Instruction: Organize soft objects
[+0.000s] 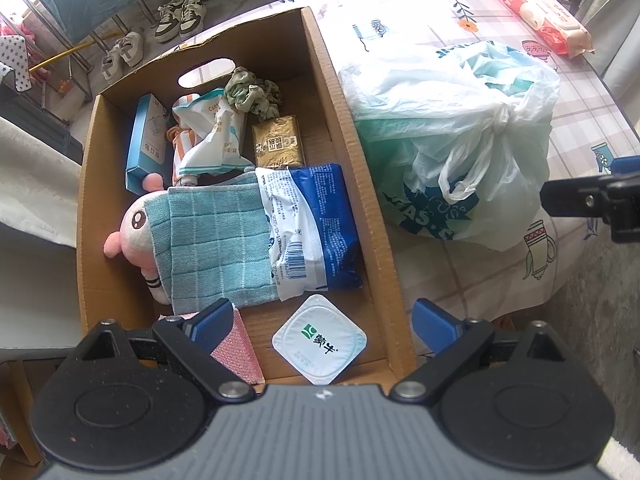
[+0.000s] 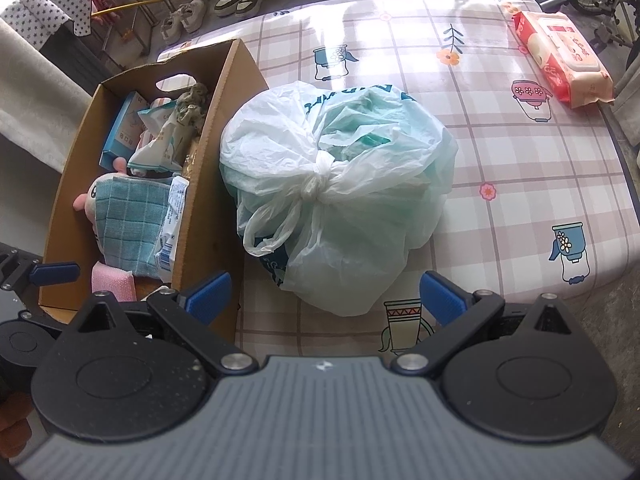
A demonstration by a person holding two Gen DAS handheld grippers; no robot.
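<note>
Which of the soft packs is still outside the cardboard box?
The red-and-pink wipes pack, lying alone at the table's far right corner. The blue-and-white pack and the gold tissue pack already lie inside the cardboard box.

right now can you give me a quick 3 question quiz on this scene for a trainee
1. True or false: the knotted white plastic bag lies inside the brown cardboard box.
2. Which lies outside the box? A teal checked cloth B red wet-wipes pack C gold tissue pack
3. Fill in: both the left hand-held gripper and right hand-held gripper are ____.

Key: 1 false, beside it; 2 B; 3 open
</note>
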